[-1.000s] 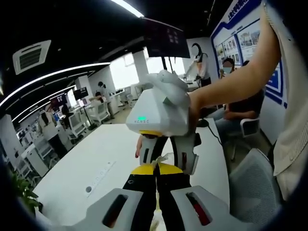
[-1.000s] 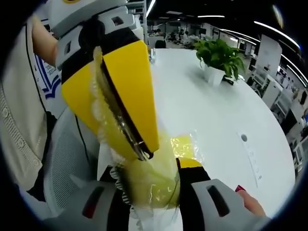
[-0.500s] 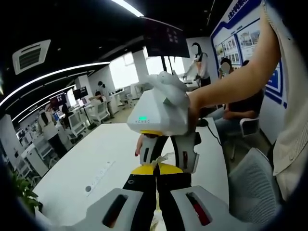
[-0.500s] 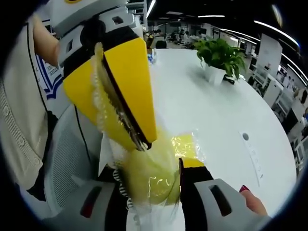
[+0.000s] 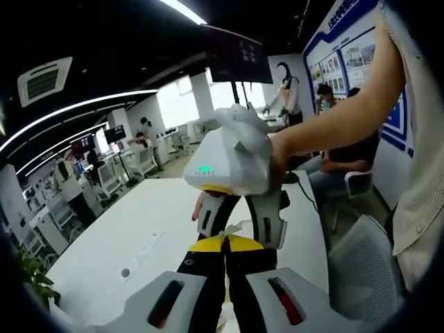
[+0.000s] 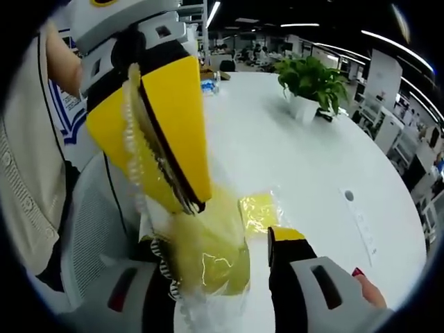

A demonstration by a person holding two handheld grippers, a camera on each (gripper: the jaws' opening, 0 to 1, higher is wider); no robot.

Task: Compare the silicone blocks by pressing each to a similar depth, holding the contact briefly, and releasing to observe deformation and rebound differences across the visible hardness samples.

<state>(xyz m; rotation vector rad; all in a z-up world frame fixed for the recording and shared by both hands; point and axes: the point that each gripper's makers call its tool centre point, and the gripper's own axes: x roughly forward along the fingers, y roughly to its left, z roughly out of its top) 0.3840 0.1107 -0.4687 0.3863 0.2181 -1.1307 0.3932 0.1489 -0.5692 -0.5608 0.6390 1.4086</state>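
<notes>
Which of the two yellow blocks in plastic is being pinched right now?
The larger bagged block, nearest the camera, caught between the left gripper fingers. The smaller yellow block lies untouched on the white table.

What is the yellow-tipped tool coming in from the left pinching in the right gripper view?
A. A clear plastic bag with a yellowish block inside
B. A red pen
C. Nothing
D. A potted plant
A: the left tool has its yellow jaws closed on the frilled edge of a clear plastic bag holding a yellowish block, held above the white table.
</notes>
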